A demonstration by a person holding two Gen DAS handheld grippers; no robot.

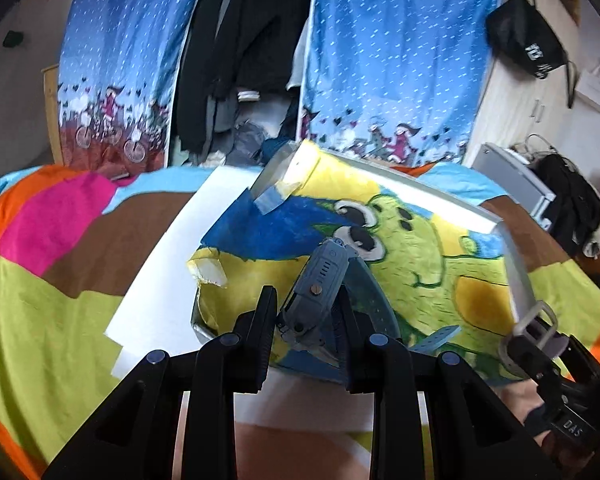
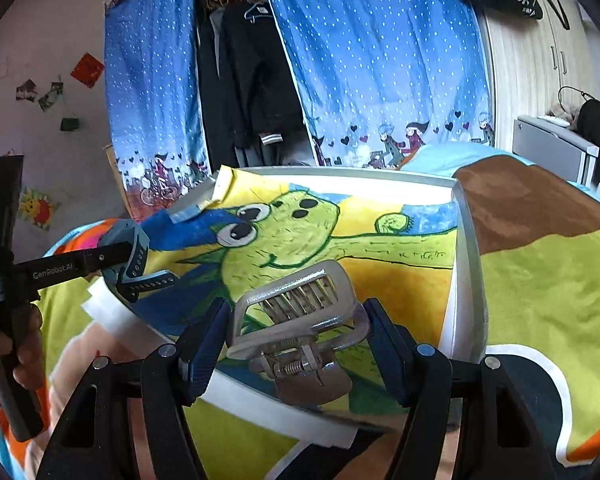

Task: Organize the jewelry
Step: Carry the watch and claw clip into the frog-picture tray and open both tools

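The left gripper (image 1: 306, 312) is clamping a blue-grey watch (image 1: 320, 284) between its fingers; the right gripper (image 2: 296, 332) is pinching a silver hair claw clip (image 2: 300, 316) above the painted tray (image 2: 466, 280).

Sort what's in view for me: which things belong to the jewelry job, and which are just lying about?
In the job:
- blue-grey watch, clamped in the left gripper
- silver hair claw clip, between the right gripper fingers
- painted cartoon board beneath both

Lying about:
- colourful bedspread
- blue curtains
- hanging dark clothes
- black bag

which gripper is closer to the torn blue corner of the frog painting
Left. The left gripper, holding the watch, sits nearer the torn corner; the right gripper is further away.
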